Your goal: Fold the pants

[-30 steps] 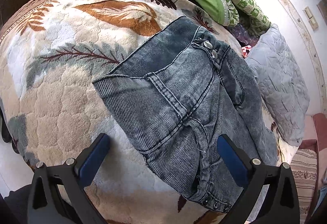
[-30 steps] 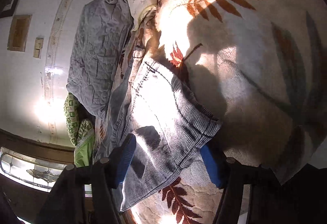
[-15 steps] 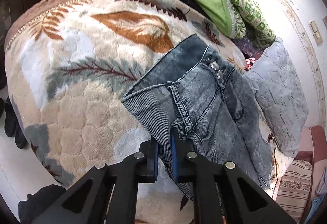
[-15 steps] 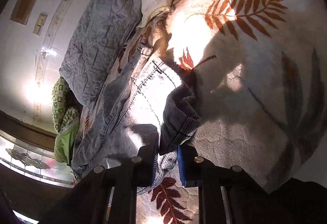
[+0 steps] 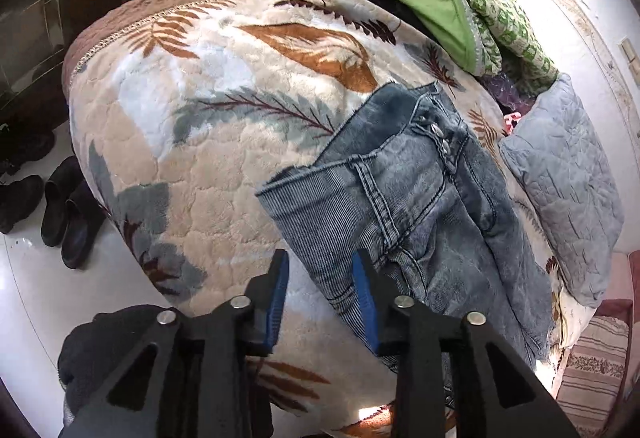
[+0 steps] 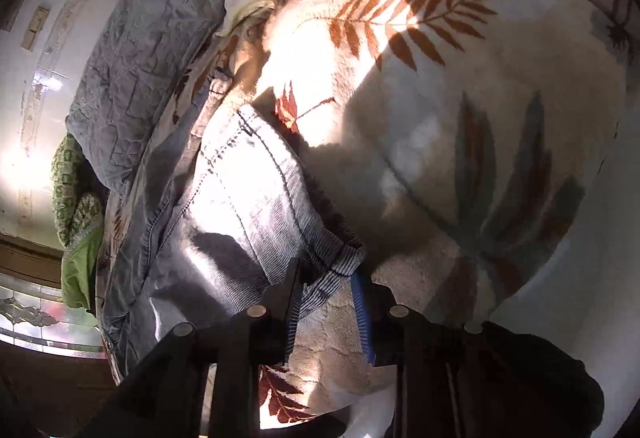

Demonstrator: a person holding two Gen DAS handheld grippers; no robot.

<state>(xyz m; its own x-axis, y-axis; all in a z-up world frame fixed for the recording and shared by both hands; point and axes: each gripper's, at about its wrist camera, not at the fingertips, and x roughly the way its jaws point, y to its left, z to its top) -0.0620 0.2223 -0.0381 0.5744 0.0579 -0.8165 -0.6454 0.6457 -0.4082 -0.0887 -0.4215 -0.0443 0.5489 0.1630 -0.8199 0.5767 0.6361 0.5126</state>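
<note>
Reopened hand-held grippers [image 5: 320, 302]; jeans [image 5: 400, 198] underside hidden.

Left claw [image 5: 320, 304] parted, empty; right claw [image 6: 329, 312] parted too.

The right gripper [image 6: 328, 308] hangs with its blue-padded jaws parted over the hem of the grey denim pants [image 6: 224, 206], which lie on the bed's leaf-patterned blanket [image 6: 460, 142]. The hem sits between the pads. A grey quilted pillow [image 6: 152, 50] lies beyond the pants, near the wall.
</note>
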